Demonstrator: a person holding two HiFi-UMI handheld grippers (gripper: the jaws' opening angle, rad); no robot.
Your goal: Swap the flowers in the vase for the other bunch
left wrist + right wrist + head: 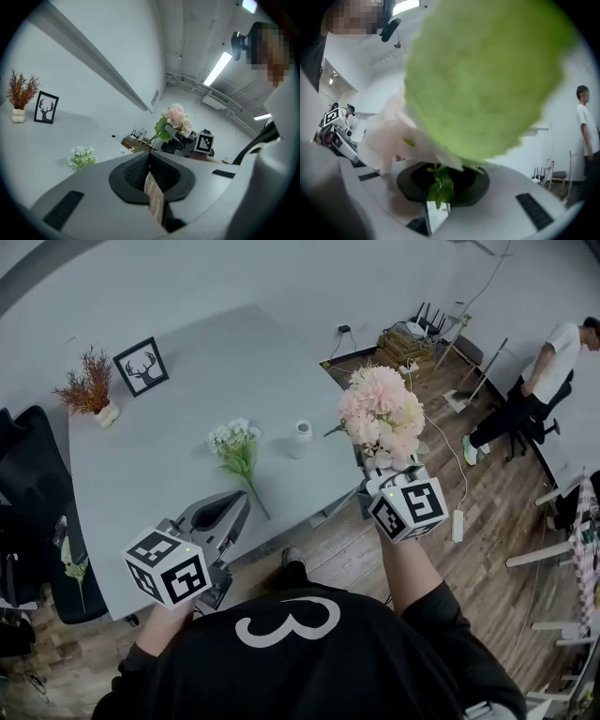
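Observation:
My right gripper (pixel 384 474) is shut on the stems of the pink flower bunch (pixel 382 413), held upright in the air off the table's right edge. In the right gripper view the blooms (pixel 487 75) fill the picture as a blur, with green leaves (pixel 439 185) down between the jaws. The small white vase (pixel 302 438) stands on the grey table (pixel 178 381) with no flowers in it. The white-and-green bunch (pixel 236 446) lies on the table to its left. My left gripper (pixel 230 507) hovers over the table's near edge, shut and holding nothing (pixel 151 173). The left gripper view also takes in the pink bunch (pixel 177 117).
A dried reddish plant in a white pot (pixel 89 390) and a framed deer picture (pixel 142 366) stand at the table's far left. A black chair (pixel 23 512) is beside the table's left end. A person (pixel 548 371) stands on the wooden floor at right, near cables and boxes (pixel 408 343).

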